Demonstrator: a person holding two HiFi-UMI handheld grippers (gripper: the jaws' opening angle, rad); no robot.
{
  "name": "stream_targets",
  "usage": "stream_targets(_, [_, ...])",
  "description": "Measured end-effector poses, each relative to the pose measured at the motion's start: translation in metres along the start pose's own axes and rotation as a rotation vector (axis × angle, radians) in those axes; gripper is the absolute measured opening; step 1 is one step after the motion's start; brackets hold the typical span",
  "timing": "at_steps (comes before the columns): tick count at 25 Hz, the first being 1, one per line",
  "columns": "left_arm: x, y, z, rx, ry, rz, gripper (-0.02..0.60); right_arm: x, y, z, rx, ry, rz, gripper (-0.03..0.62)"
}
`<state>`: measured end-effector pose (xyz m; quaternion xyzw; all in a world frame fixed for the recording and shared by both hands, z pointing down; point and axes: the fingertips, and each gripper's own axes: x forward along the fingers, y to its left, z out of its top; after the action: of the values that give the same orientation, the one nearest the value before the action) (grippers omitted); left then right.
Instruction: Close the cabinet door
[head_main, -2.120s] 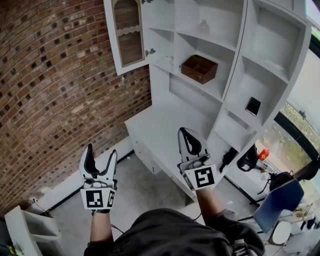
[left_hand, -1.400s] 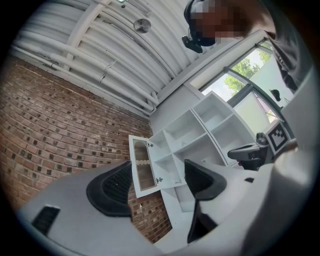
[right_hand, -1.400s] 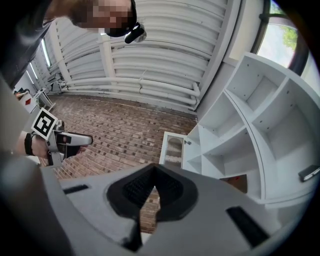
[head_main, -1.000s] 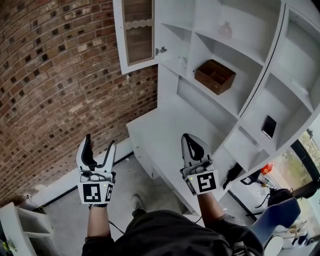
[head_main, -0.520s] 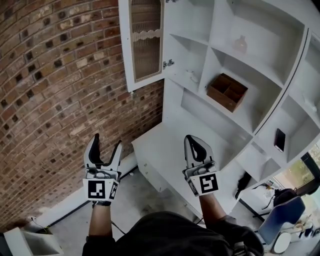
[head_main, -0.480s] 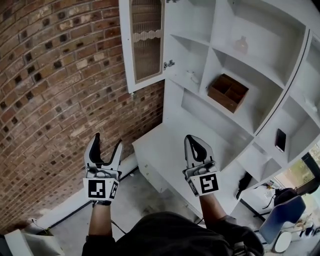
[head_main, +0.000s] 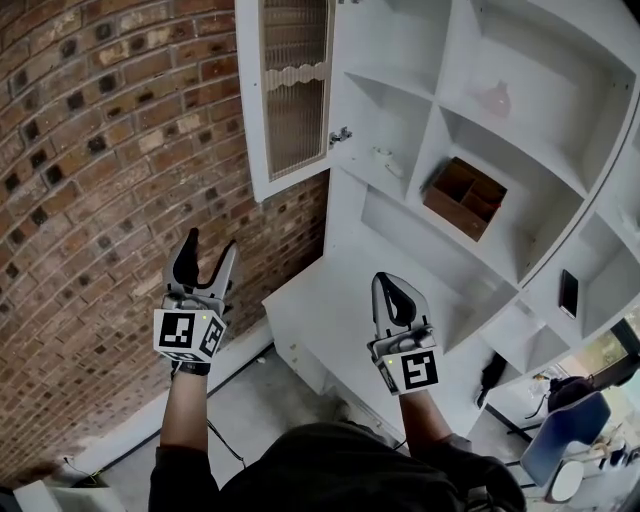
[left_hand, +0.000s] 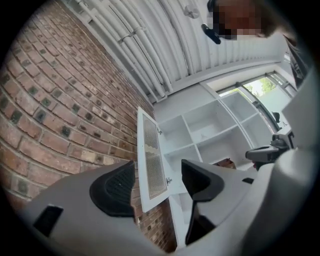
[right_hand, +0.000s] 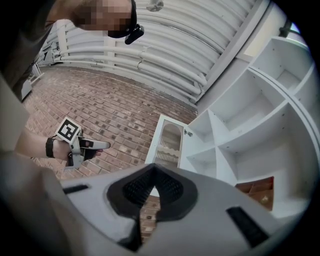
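The white cabinet door (head_main: 290, 90) with a mesh panel stands swung open at the shelf unit's top left, its small knob (head_main: 340, 135) on the inner edge. My left gripper (head_main: 210, 243) is raised in front of the brick wall, below and left of the door and apart from it. Its jaws are closing with nothing between them. In the left gripper view the door (left_hand: 152, 160) shows far off through the gap of that gripper (left_hand: 157, 175). My right gripper (head_main: 388, 283) is shut and empty over the white desk top. In the right gripper view the door (right_hand: 170, 142) stands beyond the gripper (right_hand: 152, 187).
A brown wooden box (head_main: 462, 197) sits on a middle shelf, a pale glass vase (head_main: 493, 98) above it, and a dark flat item (head_main: 568, 292) at the right. The brick wall (head_main: 100, 150) is at the left, the white desk top (head_main: 320, 300) below, and a blue chair (head_main: 560, 440) at bottom right.
My left gripper has risen and moved up toward the open door. The cabinet has come nearer in the head view. The right gripper stays shut.
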<state>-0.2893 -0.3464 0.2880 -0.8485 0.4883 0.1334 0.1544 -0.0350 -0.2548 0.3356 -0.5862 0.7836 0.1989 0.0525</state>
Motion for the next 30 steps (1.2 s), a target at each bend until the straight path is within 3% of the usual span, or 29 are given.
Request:
stream_targets(2, [0.022,0.011,-0.002,-0.035,-0.004,0.000,0.287,0.009,-0.008,-0.006,0.008,0.015,-0.008,-0.002])
stream_targets(5, [0.051,0.020,-0.001,-0.064,-0.013,0.008,0.279,0.020,-0.023,-0.001,-0.004,-0.043,-0.002,-0.002])
stream_targets(18, [0.190,0.053,0.003,0.052,0.012,0.001,0.258,0.026,-0.085,-0.017,0.001,-0.035,-0.086,-0.002])
stream_targets(24, [0.251,0.077,0.001,0.062,0.051,0.022,0.239,0.013,-0.113,-0.032,-0.005,0.003,-0.151,-0.002])
stream_targets(30, [0.295,0.098,0.005,0.015,0.065,0.038,0.229,-0.002,-0.136,-0.045,0.004,0.045,-0.207,-0.002])
